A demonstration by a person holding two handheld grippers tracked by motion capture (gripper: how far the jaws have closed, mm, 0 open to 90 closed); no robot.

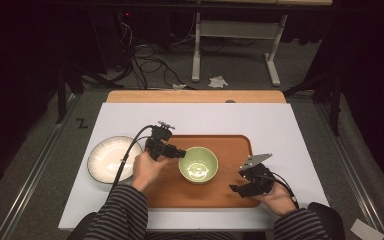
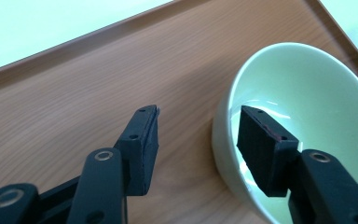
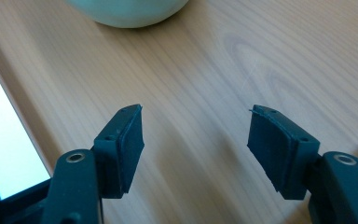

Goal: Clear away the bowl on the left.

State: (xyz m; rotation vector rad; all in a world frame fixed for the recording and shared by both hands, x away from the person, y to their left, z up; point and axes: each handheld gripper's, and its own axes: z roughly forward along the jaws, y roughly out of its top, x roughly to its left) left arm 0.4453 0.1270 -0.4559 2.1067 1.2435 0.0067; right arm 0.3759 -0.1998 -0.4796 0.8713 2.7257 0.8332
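Observation:
A pale green bowl (image 1: 198, 164) stands upright and empty on a wooden tray (image 1: 230, 145). My left gripper (image 1: 180, 152) is at the bowl's left rim, open. In the left gripper view the bowl (image 2: 307, 93) sits to the right, and my gripper (image 2: 198, 116) has one jaw over the bowl's inside and the other outside over the tray (image 2: 74, 93), neither pad pressing on the rim. My right gripper (image 1: 236, 181) hovers open over the tray's right part. Its own view shows the gripper (image 3: 196, 112) with bare wood (image 3: 214, 70) between the jaws and the bowl's base (image 3: 126, 11) farther off.
A white ribbed plate (image 1: 111, 159) lies on the white mat (image 1: 195, 117) left of the tray. A wooden table edge (image 1: 195, 96) runs along the back. Cables and a desk frame stand on the floor beyond.

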